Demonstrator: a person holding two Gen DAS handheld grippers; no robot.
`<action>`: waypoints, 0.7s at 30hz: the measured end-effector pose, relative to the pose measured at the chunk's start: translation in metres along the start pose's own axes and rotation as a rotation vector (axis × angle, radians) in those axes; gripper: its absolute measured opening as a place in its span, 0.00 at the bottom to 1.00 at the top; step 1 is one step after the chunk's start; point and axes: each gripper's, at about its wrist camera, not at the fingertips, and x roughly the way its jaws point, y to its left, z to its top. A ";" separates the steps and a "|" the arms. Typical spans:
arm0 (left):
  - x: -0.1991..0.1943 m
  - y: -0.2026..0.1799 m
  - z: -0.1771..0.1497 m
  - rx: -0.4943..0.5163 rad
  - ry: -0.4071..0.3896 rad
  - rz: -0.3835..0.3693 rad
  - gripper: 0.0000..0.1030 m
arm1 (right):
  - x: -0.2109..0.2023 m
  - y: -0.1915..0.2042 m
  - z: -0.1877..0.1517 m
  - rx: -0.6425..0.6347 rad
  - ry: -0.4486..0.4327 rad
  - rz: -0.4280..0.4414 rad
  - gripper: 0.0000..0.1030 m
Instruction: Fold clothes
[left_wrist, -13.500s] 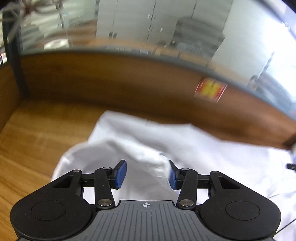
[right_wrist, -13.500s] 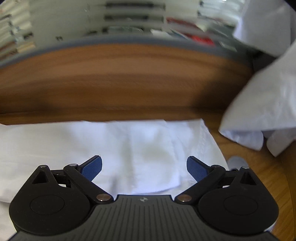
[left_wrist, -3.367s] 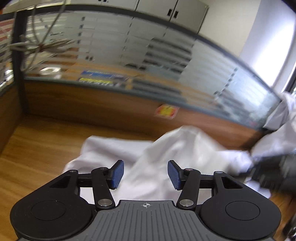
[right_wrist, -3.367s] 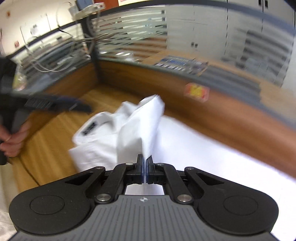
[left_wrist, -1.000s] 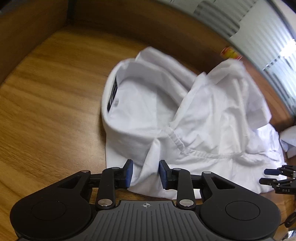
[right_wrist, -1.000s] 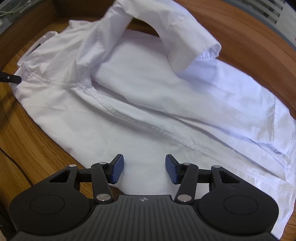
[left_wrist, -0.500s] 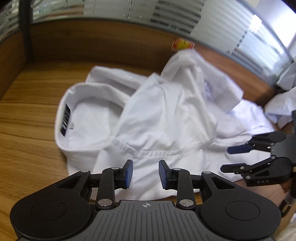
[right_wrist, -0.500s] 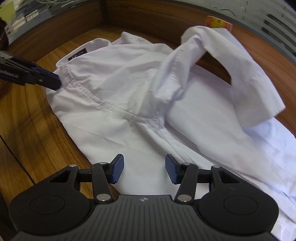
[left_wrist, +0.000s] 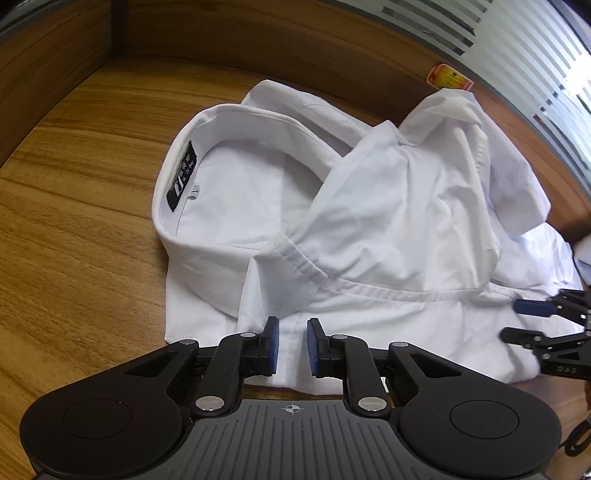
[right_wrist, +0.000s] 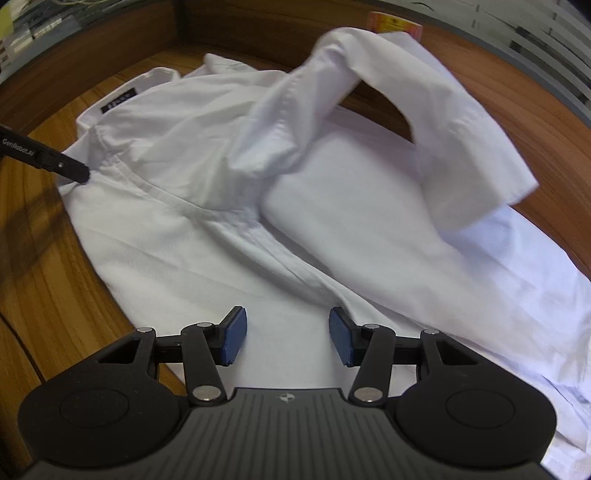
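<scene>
"GenRobot.AI" stands in pale letters on the black finger of the left gripper (right_wrist: 44, 159) where it enters the right wrist view from the left edge. "DAS" is moulded on the black linkage of the right gripper (left_wrist: 535, 321) at the right edge of the left wrist view. The black neck label (left_wrist: 181, 177) inside the collar of the white shirt (left_wrist: 388, 236) carries white marks too small to read. The orange-red sticker (left_wrist: 448, 76) on the wooden wall behind the bench is printed but illegible.

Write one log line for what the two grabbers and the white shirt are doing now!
left gripper: closing over shirt edge, gap remains | right gripper: open above shirt | collar label: showing
</scene>
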 end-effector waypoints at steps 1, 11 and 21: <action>0.000 -0.001 0.000 -0.004 -0.002 0.005 0.19 | -0.002 -0.008 -0.004 0.009 0.001 -0.009 0.54; 0.003 -0.007 0.000 -0.019 0.000 0.048 0.19 | -0.040 -0.104 -0.073 0.165 0.012 -0.115 0.54; 0.004 -0.022 0.003 -0.106 0.011 0.147 0.21 | -0.078 -0.186 -0.143 0.291 0.043 -0.190 0.61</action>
